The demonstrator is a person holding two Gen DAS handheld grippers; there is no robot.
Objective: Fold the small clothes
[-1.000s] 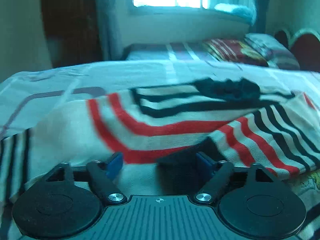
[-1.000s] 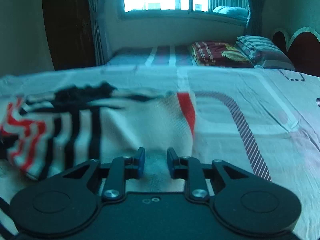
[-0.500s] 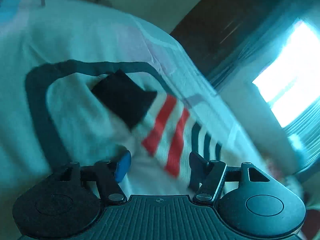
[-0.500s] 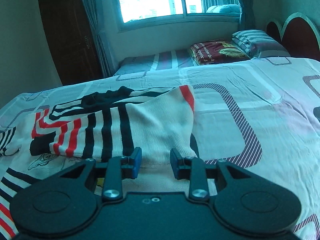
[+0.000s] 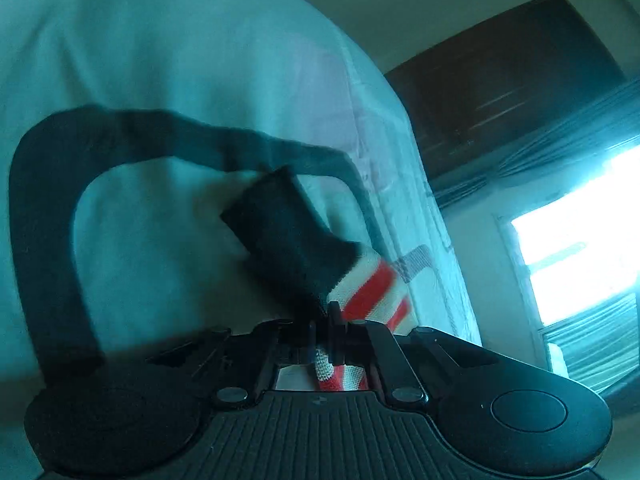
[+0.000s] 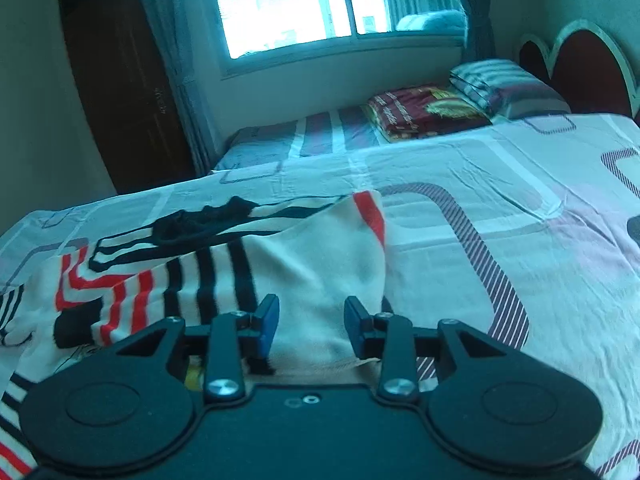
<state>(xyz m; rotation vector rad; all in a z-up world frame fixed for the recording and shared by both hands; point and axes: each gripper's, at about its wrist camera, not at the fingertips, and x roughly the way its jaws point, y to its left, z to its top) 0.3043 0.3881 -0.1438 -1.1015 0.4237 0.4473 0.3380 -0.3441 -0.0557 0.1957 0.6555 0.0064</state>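
Blurring past left tongs (image 5: 324, 326), the pinched sleeve (image 5: 320, 264) hides its body.

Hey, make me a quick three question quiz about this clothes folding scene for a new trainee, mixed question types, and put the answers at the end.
1. True or false: the left gripper is shut on the striped sweater.
2. Which stands open? A) right gripper B) left gripper
3. Fill in: the sweater lies on the ____.

Key: 1 true, it pinches the sleeve by the black cuff; 2 A, with cream fabric showing between its jaws; 3 bed.
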